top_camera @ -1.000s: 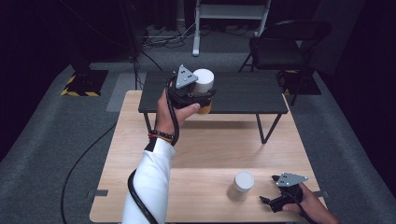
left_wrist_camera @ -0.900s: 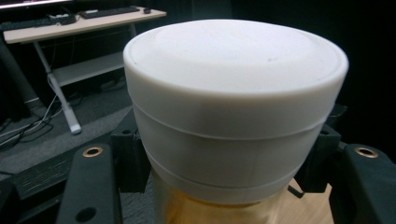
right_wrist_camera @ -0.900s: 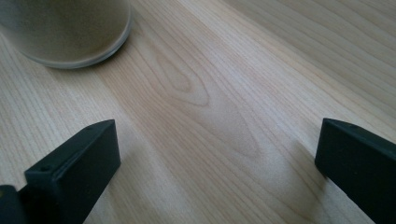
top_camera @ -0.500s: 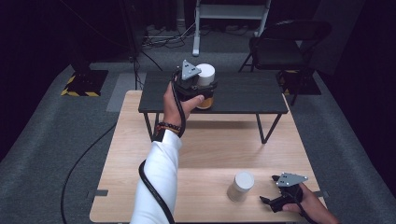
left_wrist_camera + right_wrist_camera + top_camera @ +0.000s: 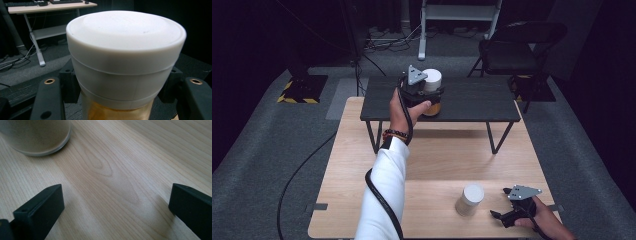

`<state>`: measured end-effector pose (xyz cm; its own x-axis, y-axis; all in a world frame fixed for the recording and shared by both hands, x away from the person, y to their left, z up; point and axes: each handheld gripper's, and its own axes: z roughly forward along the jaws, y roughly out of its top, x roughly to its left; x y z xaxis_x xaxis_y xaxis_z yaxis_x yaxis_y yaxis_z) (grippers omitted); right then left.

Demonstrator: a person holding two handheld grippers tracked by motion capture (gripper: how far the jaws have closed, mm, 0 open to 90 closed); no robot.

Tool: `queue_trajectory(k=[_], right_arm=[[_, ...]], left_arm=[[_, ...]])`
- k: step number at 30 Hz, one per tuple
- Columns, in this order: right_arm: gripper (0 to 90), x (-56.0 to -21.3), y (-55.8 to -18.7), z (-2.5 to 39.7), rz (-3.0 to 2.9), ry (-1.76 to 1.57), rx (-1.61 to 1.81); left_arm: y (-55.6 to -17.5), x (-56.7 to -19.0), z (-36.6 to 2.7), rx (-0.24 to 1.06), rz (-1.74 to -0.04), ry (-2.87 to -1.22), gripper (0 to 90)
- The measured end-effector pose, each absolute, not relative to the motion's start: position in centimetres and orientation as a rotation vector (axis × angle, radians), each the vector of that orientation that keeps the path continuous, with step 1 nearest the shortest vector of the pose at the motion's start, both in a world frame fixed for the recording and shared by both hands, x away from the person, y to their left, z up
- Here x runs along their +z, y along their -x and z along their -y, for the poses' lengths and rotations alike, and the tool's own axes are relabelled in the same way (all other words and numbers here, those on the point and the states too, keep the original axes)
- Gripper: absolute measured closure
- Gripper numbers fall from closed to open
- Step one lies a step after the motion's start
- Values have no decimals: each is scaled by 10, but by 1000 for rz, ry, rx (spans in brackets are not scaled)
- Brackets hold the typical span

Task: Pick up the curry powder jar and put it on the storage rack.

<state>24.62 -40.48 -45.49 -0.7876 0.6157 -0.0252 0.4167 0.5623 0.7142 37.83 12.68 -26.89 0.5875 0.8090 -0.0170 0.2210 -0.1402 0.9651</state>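
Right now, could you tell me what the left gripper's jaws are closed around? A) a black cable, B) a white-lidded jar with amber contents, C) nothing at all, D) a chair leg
B: in the left gripper view the white-lidded jar sits between the two black jaws, and in the high view the left gripper holds it over the dark raised shelf.

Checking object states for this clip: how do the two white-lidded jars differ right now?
The amber jar sits between the left tool's jaws on the dark raised shelf; the pale jar stands free on the wooden table, beside the open right tool. Contents look amber versus pale. Both are upright and capped.
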Motion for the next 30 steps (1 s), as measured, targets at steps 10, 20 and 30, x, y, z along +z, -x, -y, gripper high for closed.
queue_trajectory(k=[10, 20, 30], right_arm=[[0, -455, -247, 405, -2528, -853, 1050], [0, -455, -247, 405, -2528, -849, 1053], [0, -455, -247, 404, -2529, -848, 1052]], left_arm=[[-379, -272, -125, 655, -865, -1662, 345], [-373, -269, -118, 684, -907, -1666, 58], [-352, -254, -118, 766, -888, -1701, 6]])
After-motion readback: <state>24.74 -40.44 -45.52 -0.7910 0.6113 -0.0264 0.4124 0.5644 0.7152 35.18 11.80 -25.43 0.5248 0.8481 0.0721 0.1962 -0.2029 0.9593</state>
